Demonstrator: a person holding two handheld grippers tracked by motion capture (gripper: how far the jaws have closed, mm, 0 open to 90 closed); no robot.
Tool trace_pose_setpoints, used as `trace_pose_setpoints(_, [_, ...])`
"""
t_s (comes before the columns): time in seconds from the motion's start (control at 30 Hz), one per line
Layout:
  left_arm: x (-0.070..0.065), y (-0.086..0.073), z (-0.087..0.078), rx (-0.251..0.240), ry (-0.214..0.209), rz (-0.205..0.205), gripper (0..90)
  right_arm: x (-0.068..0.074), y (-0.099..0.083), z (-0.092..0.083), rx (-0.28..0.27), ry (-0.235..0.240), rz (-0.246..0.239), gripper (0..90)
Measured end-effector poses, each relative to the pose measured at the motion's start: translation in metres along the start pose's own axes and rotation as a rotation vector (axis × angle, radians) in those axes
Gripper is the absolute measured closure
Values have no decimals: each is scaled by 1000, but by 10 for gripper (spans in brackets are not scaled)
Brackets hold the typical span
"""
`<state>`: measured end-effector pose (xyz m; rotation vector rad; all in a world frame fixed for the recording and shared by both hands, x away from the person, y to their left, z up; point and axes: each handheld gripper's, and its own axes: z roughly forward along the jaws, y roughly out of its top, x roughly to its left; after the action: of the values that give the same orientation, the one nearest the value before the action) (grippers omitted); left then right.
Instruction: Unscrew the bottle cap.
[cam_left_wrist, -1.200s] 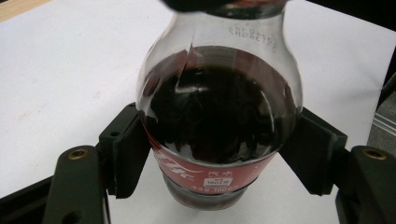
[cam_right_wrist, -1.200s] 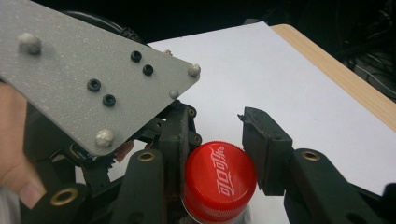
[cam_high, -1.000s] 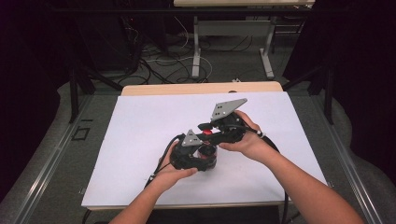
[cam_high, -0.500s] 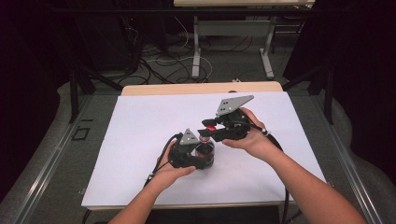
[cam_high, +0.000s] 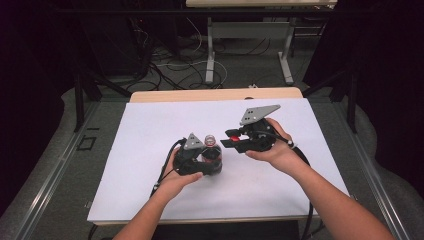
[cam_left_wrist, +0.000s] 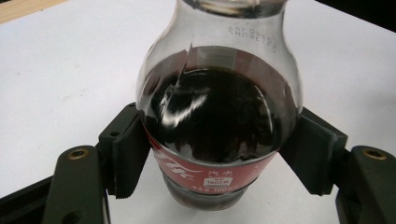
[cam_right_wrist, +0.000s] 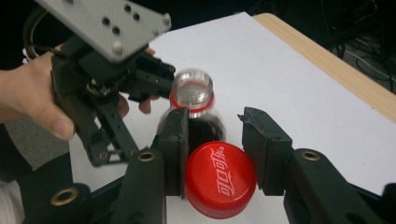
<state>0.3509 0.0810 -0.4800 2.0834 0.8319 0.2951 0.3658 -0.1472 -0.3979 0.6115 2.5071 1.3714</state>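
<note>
A small cola bottle (cam_high: 211, 151) with dark drink and a red label stands upright on the white table (cam_high: 145, 135). My left gripper (cam_high: 212, 163) is shut on its body; in the left gripper view both pads (cam_left_wrist: 125, 156) press the bottle (cam_left_wrist: 219, 116) at the label. The bottle's mouth (cam_right_wrist: 192, 91) is uncapped, with a red ring below it. To the bottle's right and slightly higher, my right gripper (cam_high: 228, 139) is shut on the red cap (cam_right_wrist: 220, 180), which sits between its jaws. The right gripper view also shows the left gripper (cam_right_wrist: 105, 100) and its hand.
A wooden table edge (cam_high: 210, 94) runs along the far side of the white sheet. Beyond it, on the floor, are desk legs (cam_high: 210, 55) and cables (cam_high: 165, 62). Dark floor borders the table left and right.
My right gripper has moved right and up, away from the bottle, taking the red cap with it. The bottle's mouth now stands bare. The left gripper has held still.
</note>
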Motion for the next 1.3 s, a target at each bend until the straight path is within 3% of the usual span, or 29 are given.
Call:
trace_pose_setpoints(0.2, [4,2,-2,-20,17,-16,301,1,-17,0,30,-22,33,616])
trace_pose_setpoints(0.47, [9,6,-4,-13,37,-10,301,3,-50,2,18,-66,90,616])
trace_pose_setpoints(0.57, [11,9,-4,-25,44,-27,302,3,-57,2,20,-80,95,616])
trace_pose_setpoints(0.77, [20,20,-3,-33,63,-48,302,1,-90,9,40,-109,145,616])
trace_pose_setpoints(0.93, [26,35,5,-61,83,-65,302,0,-106,13,46,-123,171,616])
trace_pose_setpoints(1.3, [42,58,41,-35,118,-60,302,-1,-119,18,23,-160,199,616])
